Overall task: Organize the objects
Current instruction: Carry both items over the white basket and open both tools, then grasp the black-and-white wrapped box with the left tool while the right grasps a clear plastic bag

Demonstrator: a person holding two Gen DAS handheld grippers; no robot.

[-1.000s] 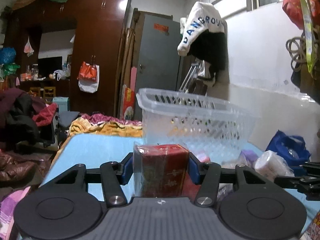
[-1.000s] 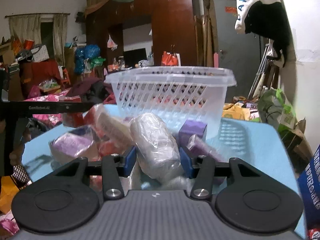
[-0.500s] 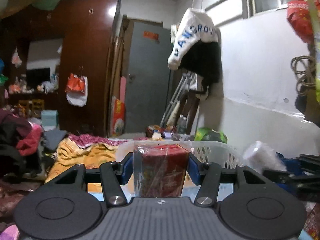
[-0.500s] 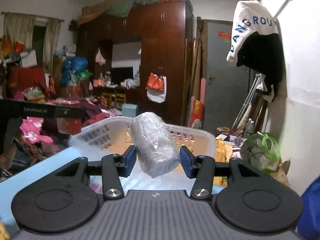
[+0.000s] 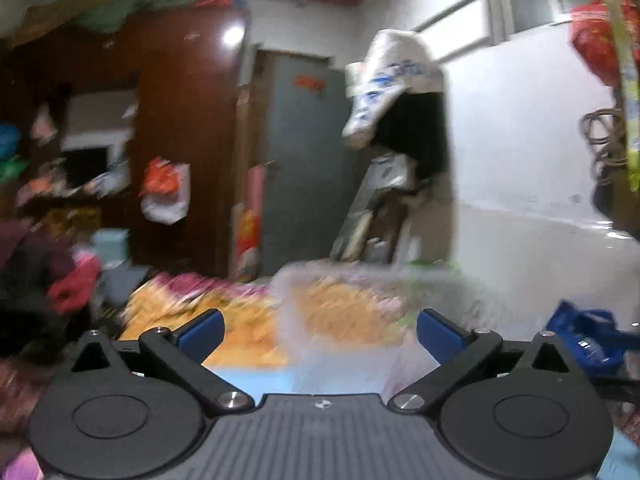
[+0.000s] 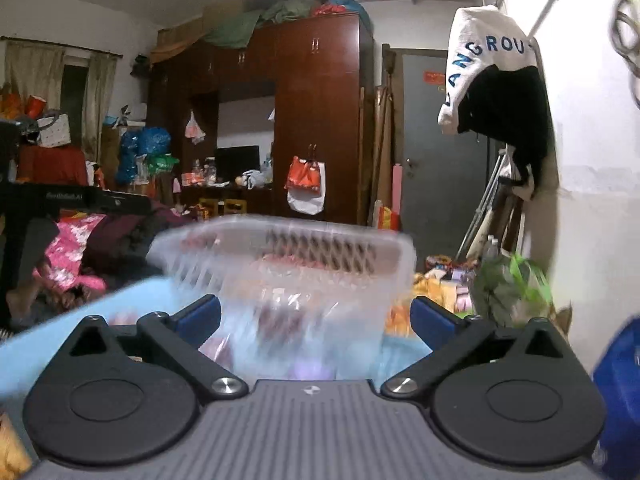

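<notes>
Both views are motion-blurred. My left gripper [image 5: 320, 330] is open and empty, its blue pads wide apart, above the near rim of the clear plastic basket [image 5: 340, 280]. My right gripper [image 6: 316, 316] is open and empty too, just in front of the same basket [image 6: 280, 248] on the light blue table [image 6: 120, 300]. Blurred wrapped items show through the basket's wall [image 6: 288, 312]; I cannot tell them apart. The red box and the plastic-wrapped roll are not between any fingers.
The left gripper's black body [image 6: 60, 200] shows at the left of the right wrist view. A blue bag [image 5: 588, 336] lies at the right. A white wall [image 5: 520, 200] is close on the right. Clothes piles, a wardrobe and a grey door stand behind.
Both grippers have opened: the left let go of the red box, the right let go of the plastic-wrapped roll, at the basket. Both views are moving downward.
</notes>
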